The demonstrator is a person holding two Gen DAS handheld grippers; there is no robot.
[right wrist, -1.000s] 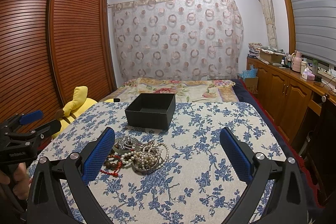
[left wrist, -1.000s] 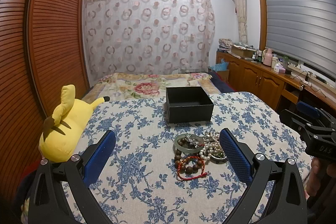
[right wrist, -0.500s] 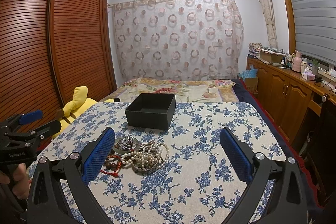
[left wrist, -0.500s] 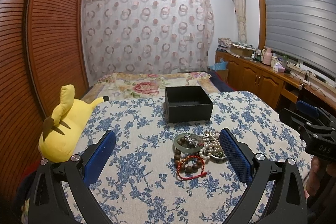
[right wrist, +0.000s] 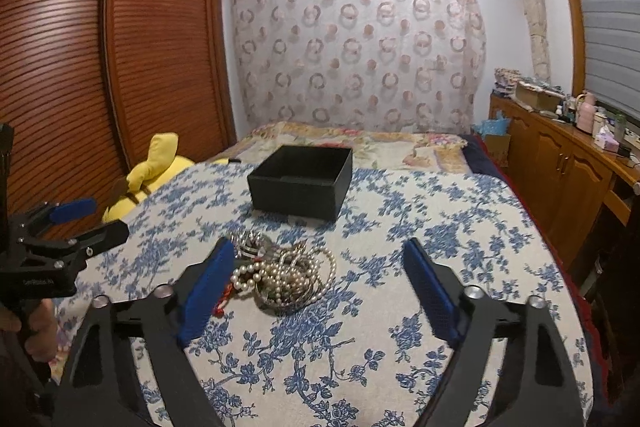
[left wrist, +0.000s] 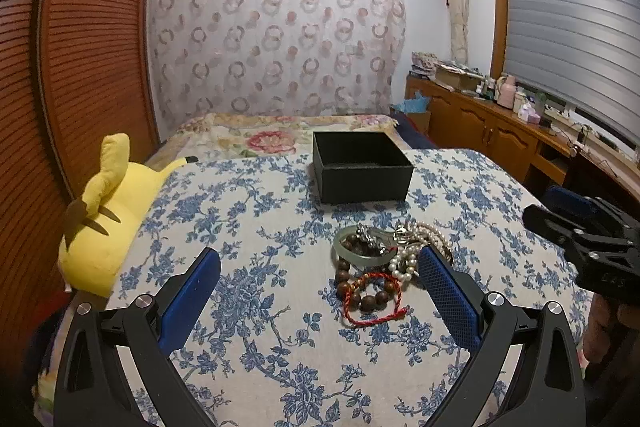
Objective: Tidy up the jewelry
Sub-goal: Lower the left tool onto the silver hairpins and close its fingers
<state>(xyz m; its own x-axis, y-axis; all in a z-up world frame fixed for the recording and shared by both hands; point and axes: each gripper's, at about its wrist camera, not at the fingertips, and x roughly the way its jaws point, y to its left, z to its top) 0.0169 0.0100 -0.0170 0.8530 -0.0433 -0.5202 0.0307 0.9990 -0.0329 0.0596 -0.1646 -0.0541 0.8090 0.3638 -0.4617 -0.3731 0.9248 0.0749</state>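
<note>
Nearest, the left tongs (left wrist: 316, 287) and right tongs (right wrist: 320, 283) both hover with their blue fingers spread wide, gripping nothing. Just beyond them a tangled pile of jewelry (left wrist: 384, 263) lies on the blue-flowered bedspread (left wrist: 256, 227): a red cord bracelet (left wrist: 374, 297), wooden beads and pearls (right wrist: 280, 273). Farther back stands an open black box (left wrist: 362, 173), with a yellow plush toy (left wrist: 108, 215) at the bed's left edge.
</note>
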